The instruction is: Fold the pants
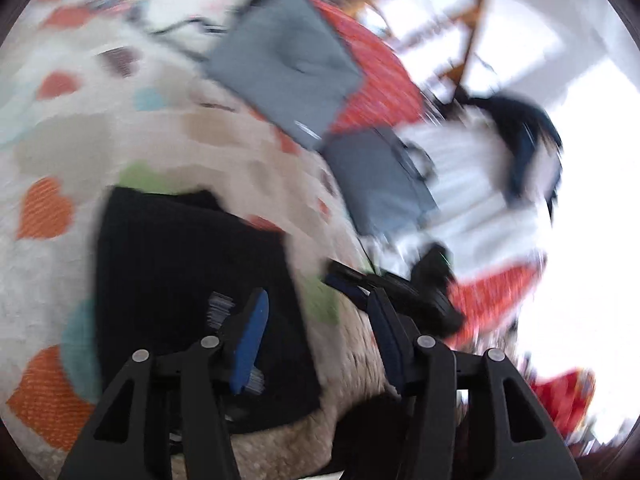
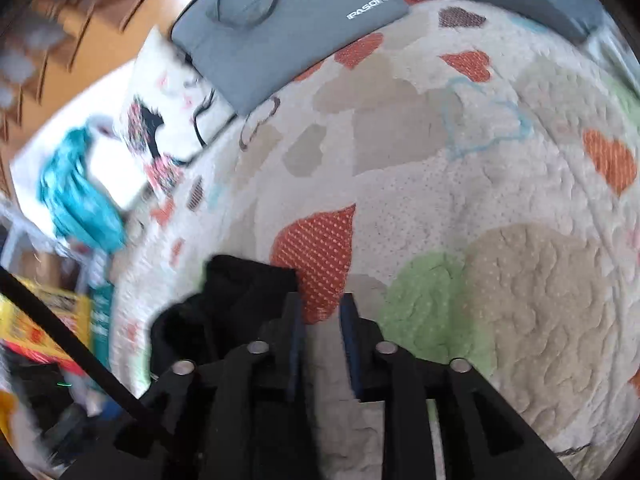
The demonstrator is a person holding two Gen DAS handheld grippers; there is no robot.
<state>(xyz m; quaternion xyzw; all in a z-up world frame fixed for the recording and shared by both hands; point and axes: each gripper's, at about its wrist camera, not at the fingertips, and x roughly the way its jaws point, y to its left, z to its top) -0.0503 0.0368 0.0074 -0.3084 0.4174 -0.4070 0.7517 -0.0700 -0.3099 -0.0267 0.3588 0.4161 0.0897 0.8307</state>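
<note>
On the heart-patterned quilt [image 2: 460,184], the black pants [image 1: 192,296] are seen lying as a compact folded rectangle. Both the left tongs [image 1: 316,320] and the right tongs [image 2: 320,316] are released and empty. The folding is judged nearly finished; only a last smoothing or setting aside seems needed.
</note>
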